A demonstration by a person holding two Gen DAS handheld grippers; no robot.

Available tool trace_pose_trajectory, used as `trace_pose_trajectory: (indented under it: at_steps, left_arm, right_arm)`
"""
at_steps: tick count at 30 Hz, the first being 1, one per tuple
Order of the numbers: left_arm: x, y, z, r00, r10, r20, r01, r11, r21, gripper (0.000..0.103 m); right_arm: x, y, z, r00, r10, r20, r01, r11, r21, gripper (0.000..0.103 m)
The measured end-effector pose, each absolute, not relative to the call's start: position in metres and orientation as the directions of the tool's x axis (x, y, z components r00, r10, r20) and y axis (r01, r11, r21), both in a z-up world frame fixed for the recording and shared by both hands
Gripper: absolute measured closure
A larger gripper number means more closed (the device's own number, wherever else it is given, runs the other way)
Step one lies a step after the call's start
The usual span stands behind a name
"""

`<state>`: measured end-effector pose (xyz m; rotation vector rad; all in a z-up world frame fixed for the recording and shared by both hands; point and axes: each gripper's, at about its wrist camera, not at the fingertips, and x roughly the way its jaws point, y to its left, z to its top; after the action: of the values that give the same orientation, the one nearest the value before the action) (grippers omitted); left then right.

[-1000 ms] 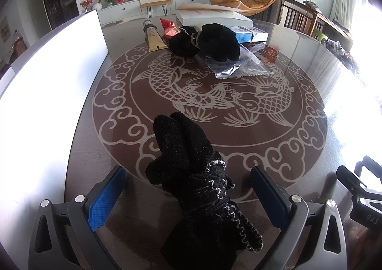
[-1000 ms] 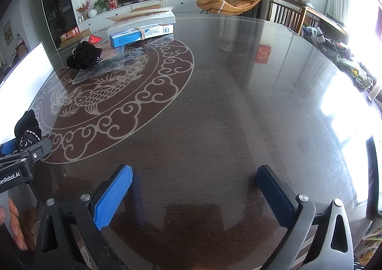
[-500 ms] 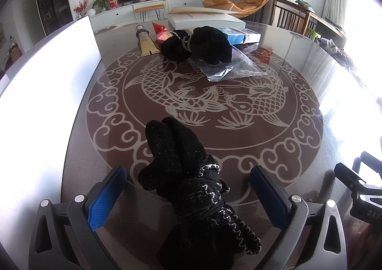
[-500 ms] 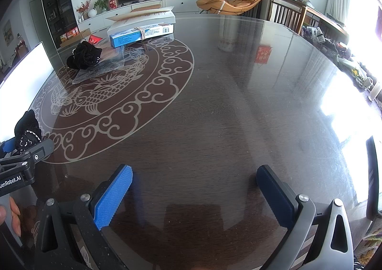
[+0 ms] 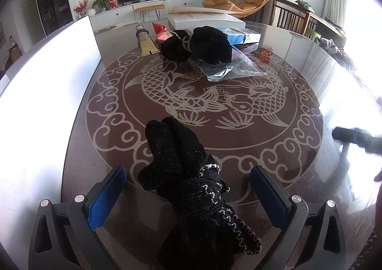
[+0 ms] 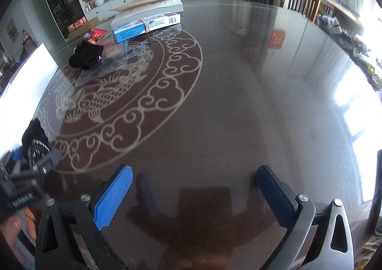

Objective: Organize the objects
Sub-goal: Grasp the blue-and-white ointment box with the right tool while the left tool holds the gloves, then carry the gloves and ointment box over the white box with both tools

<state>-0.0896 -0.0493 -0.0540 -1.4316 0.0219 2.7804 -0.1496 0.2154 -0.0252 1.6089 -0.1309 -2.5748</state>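
A black knitted bundle tied with black-and-white cord (image 5: 191, 181) lies on the glass table between the fingers of my left gripper (image 5: 188, 188), which is open and not touching it. It also shows at the left edge of the right wrist view (image 6: 35, 143). A second black knitted bundle (image 5: 200, 46) lies at the far side, partly on a clear plastic bag (image 5: 231, 69); it also shows in the right wrist view (image 6: 87, 56). My right gripper (image 6: 194, 186) is open and empty over bare table.
A white board (image 5: 40, 107) stands along the left. Far back lie a gold tube (image 5: 145, 43), a red packet (image 5: 161, 31), a blue box (image 6: 145, 26) and a white flat carton (image 5: 205, 20). The table edge runs along the right.
My right gripper has lifted and swung left, blurred in the left wrist view. My left gripper has stayed open around the near bundle, shifting only slightly.
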Motion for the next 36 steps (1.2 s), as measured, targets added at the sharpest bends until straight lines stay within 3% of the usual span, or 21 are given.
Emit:
trace_pose_trajectory:
  at_steps: [5, 10, 14, 17, 18, 20, 21, 22, 23, 29, 36]
  left_arm:
    - [-0.089, -0.049, -0.054, -0.581, 0.006, -0.814, -0.019, -1.000, 0.006, 0.000]
    - [-0.090, -0.049, -0.054, -0.581, 0.007, -0.814, -0.019, -1.000, 0.005, 0.000]
    - [-0.089, -0.049, -0.054, -0.581, 0.008, -0.814, -0.019, -1.000, 0.003, 0.000]
    - [-0.089, -0.049, -0.053, -0.581, 0.009, -0.814, -0.019, -1.000, 0.003, 0.000]
    - [-0.089, -0.049, -0.054, -0.581, 0.008, -0.814, -0.019, -1.000, 0.003, 0.000]
    - [-0.089, -0.049, -0.054, -0.581, 0.008, -0.814, -0.018, -1.000, 0.003, 0.000]
    - [-0.089, -0.049, -0.053, -0.581, 0.008, -0.814, -0.018, -1.000, 0.003, 0.000]
    - [-0.089, -0.049, -0.053, -0.581, 0.008, -0.814, -0.019, -1.000, 0.003, 0.000]
    - [-0.089, -0.049, -0.054, -0.581, 0.008, -0.814, -0.019, -1.000, 0.003, 0.000]
    - [-0.089, -0.049, -0.054, -0.581, 0.008, -0.814, -0.018, -1.000, 0.003, 0.000]
    - [-0.089, -0.049, -0.054, -0.581, 0.008, -0.814, -0.018, -1.000, 0.004, 0.000]
  right_arm:
    - [-0.273, 0.191, -0.009, -0.329, -0.238, -0.914, 0.026, -0.970, 0.243, 0.000]
    - [-0.374, 0.170, -0.021, -0.302, -0.362, -0.882, -0.187, -0.885, 0.427, 0.000]
    - [-0.416, 0.132, -0.031, -0.258, -0.266, -0.929, -0.245, -0.912, 0.329, 0.001]
    - [-0.426, 0.102, -0.032, -0.243, -0.174, -0.954, -0.151, -0.965, 0.215, 0.001]
    - [-0.424, 0.093, -0.031, -0.251, -0.130, -0.959, -0.096, -0.983, 0.159, 0.004]
    - [-0.412, 0.086, -0.027, -0.308, -0.055, -0.950, -0.013, -0.998, 0.062, 0.032]
    - [-0.405, 0.088, -0.025, -0.325, -0.037, -0.945, 0.012, -0.999, 0.035, 0.040]
    - [-0.396, 0.092, -0.024, -0.339, -0.022, -0.940, 0.036, -0.999, 0.011, 0.054]
    - [-0.387, 0.096, -0.023, -0.348, -0.018, -0.937, 0.056, -0.998, -0.002, 0.058]
    - [-0.288, 0.146, -0.024, -0.440, -0.039, -0.897, 0.138, -0.990, -0.024, 0.058]
    - [-0.106, 0.197, -0.026, -0.568, -0.040, -0.822, 0.074, -0.997, -0.003, 0.058]
